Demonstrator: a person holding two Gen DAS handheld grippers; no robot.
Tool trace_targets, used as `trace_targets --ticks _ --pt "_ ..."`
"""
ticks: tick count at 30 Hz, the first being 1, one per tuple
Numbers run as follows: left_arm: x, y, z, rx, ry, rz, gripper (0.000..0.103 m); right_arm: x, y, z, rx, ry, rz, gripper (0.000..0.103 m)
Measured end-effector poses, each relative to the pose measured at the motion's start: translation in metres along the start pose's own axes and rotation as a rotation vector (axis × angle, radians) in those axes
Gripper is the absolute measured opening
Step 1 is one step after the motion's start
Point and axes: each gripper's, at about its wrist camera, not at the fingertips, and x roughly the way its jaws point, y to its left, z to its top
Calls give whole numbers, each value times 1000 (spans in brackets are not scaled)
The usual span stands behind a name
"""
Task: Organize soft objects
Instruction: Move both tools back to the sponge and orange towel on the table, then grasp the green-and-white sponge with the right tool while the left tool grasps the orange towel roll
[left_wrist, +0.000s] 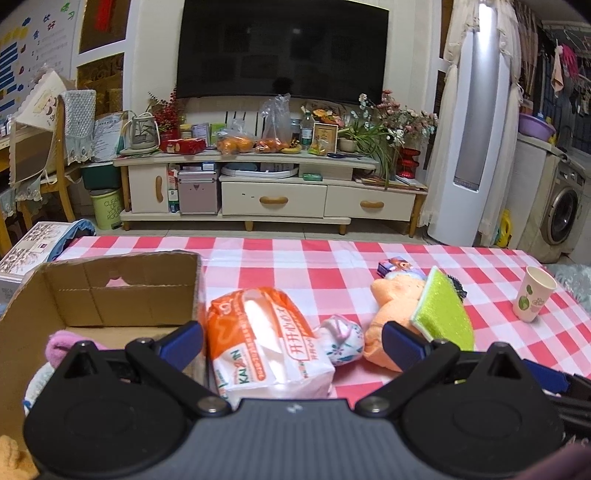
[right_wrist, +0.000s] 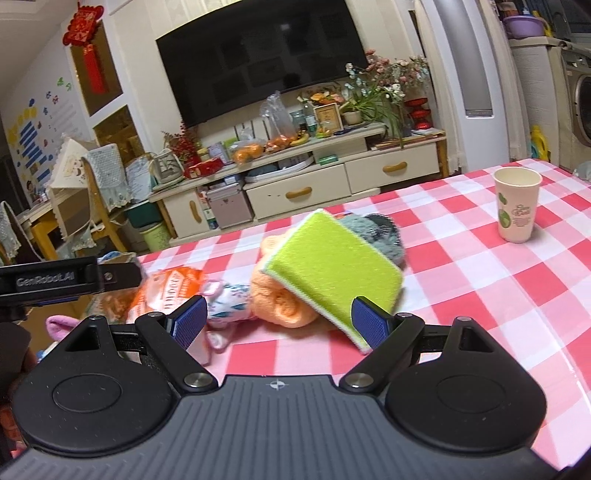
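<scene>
Beside box (left_wrist: 110, 295): tissue pack (left_wrist: 266, 343), sock (left_wrist: 341, 339), sponge (right_wrist: 332, 273) staged for loading. Left gripper (left_wrist: 291, 341), right gripper (right_wrist: 279, 319): fingers wide apart, holding nothing.

Warm indoor light; fisheye edges bent, dark corners; right view motion-blurred.

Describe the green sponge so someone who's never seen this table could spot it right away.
Start at the red-and-white checked tablecloth. Near its middle lies a heap of soft things beside an orange tissue pack. The green sponge leans tilted on the orange plush; it is the only flat, lime-green slab with a white edge.
</scene>
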Motion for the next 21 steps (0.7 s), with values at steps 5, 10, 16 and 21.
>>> trace_targets --ticks 5,10,16,21 --pt "5 -12 -3 35 5 -1 102 2 -4 0 11 -12 -34 103" --pt "9 -21 -7 67 13 0 102 7 -11 -1 29 -25 -60 103" --pt "14 -31 -10 102 23 -2 102 22 -22 1 74 -19 -58 103" --pt "20 -36 -13 127 33 11 102 40 -21 0 55 27 -65 103"
